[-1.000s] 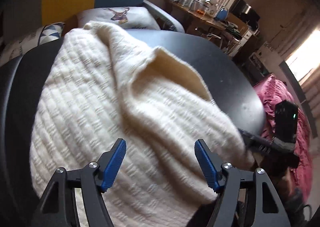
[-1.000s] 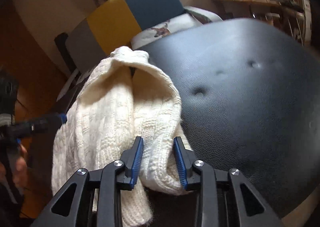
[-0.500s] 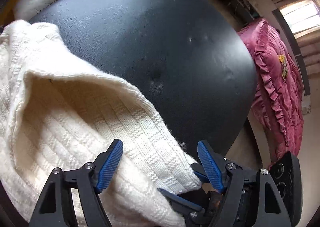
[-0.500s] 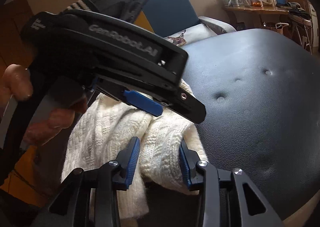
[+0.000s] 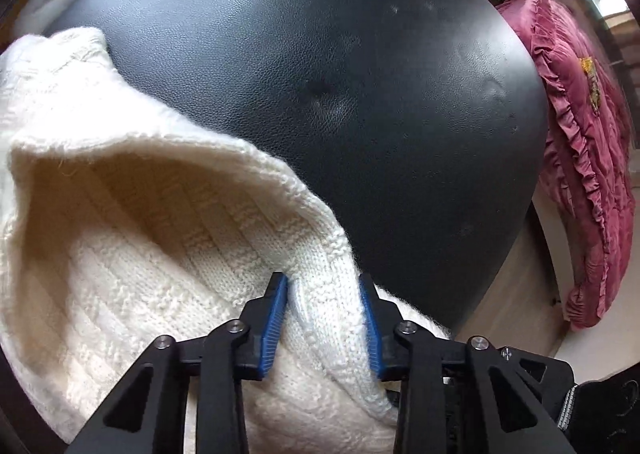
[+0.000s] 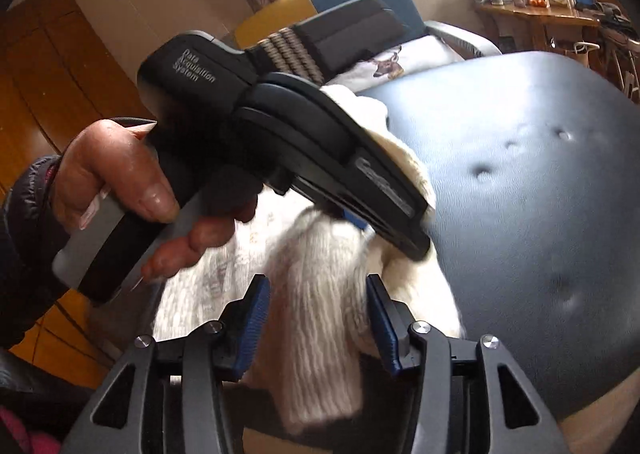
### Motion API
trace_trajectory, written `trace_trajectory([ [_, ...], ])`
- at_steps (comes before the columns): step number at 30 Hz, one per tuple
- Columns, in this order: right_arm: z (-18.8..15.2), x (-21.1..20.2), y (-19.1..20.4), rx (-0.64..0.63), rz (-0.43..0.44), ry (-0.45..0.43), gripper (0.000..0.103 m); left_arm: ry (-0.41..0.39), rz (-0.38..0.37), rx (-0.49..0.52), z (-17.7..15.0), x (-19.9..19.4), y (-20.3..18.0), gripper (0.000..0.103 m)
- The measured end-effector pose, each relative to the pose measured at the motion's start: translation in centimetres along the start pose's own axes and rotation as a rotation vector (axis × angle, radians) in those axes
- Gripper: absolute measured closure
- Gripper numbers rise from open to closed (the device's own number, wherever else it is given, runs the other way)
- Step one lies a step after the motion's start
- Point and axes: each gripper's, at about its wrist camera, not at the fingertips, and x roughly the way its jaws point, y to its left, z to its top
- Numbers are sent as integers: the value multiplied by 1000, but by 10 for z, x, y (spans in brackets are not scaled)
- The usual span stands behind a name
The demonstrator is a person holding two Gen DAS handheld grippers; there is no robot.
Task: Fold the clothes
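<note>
Left gripper (image 5: 323, 320) pinches the sweater (image 5: 132, 254) hem near the ottoman (image 5: 360, 93) edge; right gripper (image 6: 318, 326) pinches a fold beside it.

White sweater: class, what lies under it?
The white sweater lies on the black leather seat, whose bare part shows beside it. The part beneath the knit is hidden.

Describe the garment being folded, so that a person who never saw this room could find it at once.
Look at the large black padded leather surface with dimpled tufts. At its near left edge lies a cream knit sweater, thick and ribbed. It is the only pale woolly thing there, and both the left tongs and right tongs pinch its fabric.
</note>
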Motion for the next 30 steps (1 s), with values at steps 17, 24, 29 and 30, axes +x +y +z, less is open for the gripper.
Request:
trace_trajectory([
  [17, 2, -15, -38, 190, -172, 47, 52, -795, -509, -469, -177, -154, 199, 102],
  [24, -25, -19, -105, 688, 222, 91, 50, -729, -300, -446, -217, -120, 184, 74],
  [29, -42, -26, -113, 821, 328, 99, 49, -613, -386, -364, -184, -89, 110, 41],
  [30, -43, -25, -113, 843, 336, 105, 49, -593, -370, -339, -182, -84, 102, 41],
])
